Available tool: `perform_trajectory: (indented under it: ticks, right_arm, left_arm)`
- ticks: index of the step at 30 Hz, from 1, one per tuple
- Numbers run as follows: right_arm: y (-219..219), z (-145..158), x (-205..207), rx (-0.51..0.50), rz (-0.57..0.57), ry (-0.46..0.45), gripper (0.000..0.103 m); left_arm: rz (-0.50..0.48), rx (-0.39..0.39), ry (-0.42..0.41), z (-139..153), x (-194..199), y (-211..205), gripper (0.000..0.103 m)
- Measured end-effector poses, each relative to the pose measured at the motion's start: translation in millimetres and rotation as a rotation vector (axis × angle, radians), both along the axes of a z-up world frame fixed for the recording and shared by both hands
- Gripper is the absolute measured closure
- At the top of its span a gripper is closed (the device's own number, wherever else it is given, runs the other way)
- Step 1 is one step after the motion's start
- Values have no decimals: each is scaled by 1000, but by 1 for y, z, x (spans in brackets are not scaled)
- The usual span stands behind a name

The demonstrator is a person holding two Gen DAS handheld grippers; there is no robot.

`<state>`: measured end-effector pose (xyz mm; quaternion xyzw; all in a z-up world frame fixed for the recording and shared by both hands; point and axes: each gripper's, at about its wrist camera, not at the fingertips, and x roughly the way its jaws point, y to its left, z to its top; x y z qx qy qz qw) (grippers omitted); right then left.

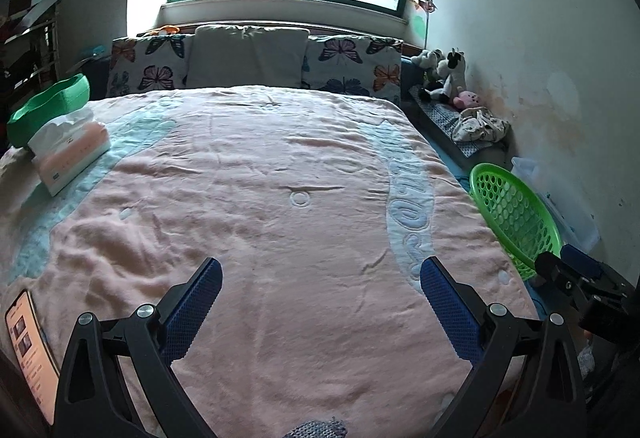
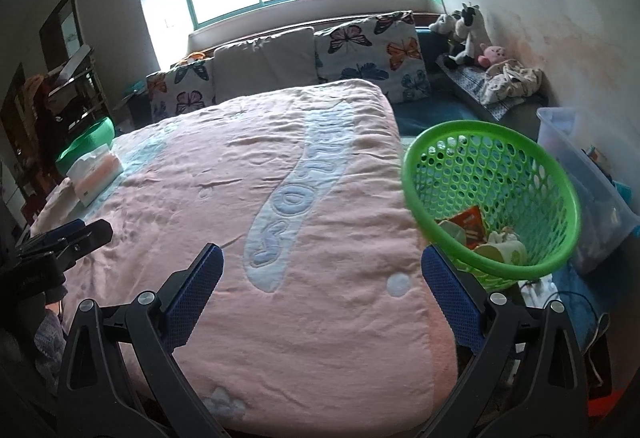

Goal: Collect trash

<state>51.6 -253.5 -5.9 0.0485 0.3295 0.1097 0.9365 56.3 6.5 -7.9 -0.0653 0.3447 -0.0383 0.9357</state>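
Note:
A green perforated basket (image 2: 492, 194) stands beside the bed's right edge and holds trash: an orange wrapper (image 2: 468, 220) and pale paper cups (image 2: 502, 252). It also shows in the left wrist view (image 1: 514, 214). My left gripper (image 1: 320, 298) is open and empty above the pink blanket (image 1: 260, 198). My right gripper (image 2: 320, 294) is open and empty over the blanket's right part, its right finger just below the basket's rim. No loose trash shows on the blanket.
A tissue box (image 1: 70, 150) and a green bowl (image 1: 48, 106) sit at the bed's left edge. A phone (image 1: 30, 350) lies front left. Pillows (image 1: 248, 58) line the headboard. Plush toys (image 1: 444, 78) and a clear plastic bin (image 2: 580, 182) stand along the right wall.

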Motion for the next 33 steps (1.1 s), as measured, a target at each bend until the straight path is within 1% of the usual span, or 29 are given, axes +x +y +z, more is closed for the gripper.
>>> perform_trajectory:
  ticks: [11,18,24,33]
  right_arm:
    - [12,-3,1,2,32,8,4]
    - [19,-4,3,-14,50,10,4]
    - [24,-5,3,-44,56,3,4]
    - [27,-7,4,-51,56,6,4]
  left_arm:
    - [56,4,2,-2,-8,11,7]
    - [92,4,-1,-3,-11,21,7]
    - [107,2,10,-6,-12,26,7]
    - [112,12,17,-9,-11,25,7]
